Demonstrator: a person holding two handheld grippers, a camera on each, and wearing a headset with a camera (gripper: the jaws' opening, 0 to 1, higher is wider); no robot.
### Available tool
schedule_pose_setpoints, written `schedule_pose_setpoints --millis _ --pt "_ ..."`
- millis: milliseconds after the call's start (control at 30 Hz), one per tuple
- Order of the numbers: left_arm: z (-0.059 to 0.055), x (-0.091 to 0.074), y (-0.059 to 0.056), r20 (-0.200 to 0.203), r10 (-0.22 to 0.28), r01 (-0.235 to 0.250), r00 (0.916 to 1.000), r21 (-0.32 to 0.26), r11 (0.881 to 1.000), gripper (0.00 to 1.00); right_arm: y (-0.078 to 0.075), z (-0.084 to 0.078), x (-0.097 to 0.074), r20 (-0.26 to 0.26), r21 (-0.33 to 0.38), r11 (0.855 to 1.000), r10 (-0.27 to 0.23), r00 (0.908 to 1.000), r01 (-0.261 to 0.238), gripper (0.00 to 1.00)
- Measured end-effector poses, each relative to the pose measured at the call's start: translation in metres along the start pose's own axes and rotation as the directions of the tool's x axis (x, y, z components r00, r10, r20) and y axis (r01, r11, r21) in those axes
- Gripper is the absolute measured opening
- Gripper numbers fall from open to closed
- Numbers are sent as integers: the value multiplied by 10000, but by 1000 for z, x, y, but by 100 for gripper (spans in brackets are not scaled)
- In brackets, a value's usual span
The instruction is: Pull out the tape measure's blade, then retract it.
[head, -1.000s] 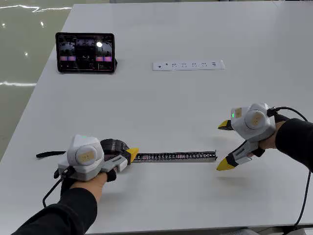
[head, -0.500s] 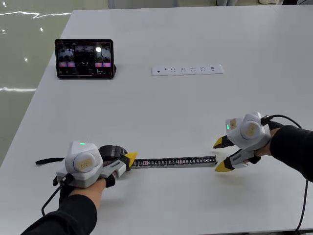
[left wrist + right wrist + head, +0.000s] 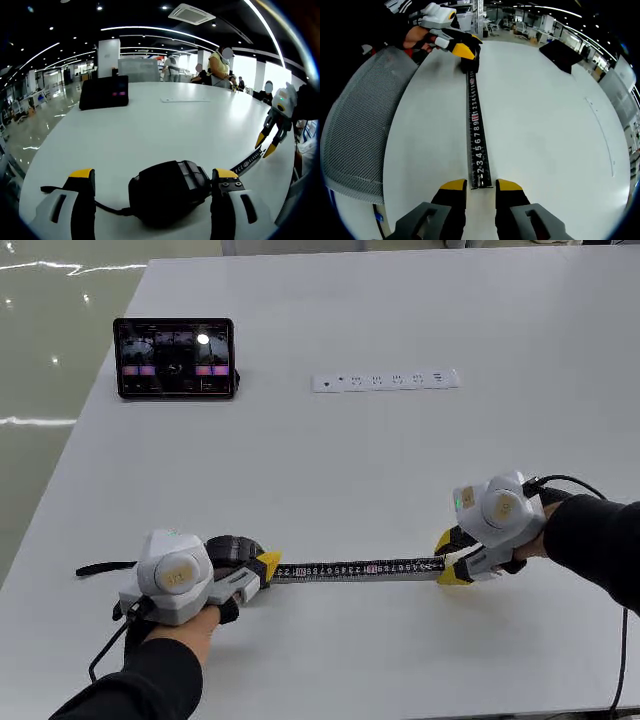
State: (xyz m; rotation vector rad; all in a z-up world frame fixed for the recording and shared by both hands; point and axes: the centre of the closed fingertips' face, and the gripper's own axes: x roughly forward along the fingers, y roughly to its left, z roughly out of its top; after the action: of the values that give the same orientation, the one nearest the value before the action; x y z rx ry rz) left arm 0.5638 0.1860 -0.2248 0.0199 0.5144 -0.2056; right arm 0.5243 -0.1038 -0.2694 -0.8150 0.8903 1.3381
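Pull-out looks done: dark numbered metal blade (image 3: pixel 475 120) is lying on white desk (image 3: pixel 400 470), running toward 3 o'clock from black tape-measure case (image 3: pixel 232 550), which is sitting btwn L hand-held gripper (image 3: pixel 153 175)'s spread jaws. R hand-held gripper (image 3: pixel 481 186) is flanking blade tip, near-closed; can't tell if pinching. Retract is pending.

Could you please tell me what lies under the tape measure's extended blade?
The white table: the blade lies flat on it, tip between the jaws of the right gripper. The strip of tabletop directly beneath is covered and cannot be seen.
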Motion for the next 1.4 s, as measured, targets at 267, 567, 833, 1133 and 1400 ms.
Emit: schedule_pose_setpoints --millis 267,567,833,1133,1400 --pt "-1 2 -2 -59 -40 39 10000 -109 9999 92 -1 -1 1 -104 -21 9998 -184 9998 184 12" --pt "-8 2 -5 -310 -136 118 9994 -573 9983 84 0 1 3 -871 -157 9999 34 9962 -48 11" --pt "-11 0 -16 -667 -268 206 9974 -924 9955 65 0 0 3 -1072 120 9998 -112 9942 125 11" --pt "-14 -1 -16 -1130 -282 222 9932 -540 9983 63 0 -1 2 -1065 128 9999 -91 9943 105 9" --pt "-16 1 -16 -1335 -259 205 9907 -415 9989 62 0 1 2 -1008 303 9994 -118 9948 149 9"
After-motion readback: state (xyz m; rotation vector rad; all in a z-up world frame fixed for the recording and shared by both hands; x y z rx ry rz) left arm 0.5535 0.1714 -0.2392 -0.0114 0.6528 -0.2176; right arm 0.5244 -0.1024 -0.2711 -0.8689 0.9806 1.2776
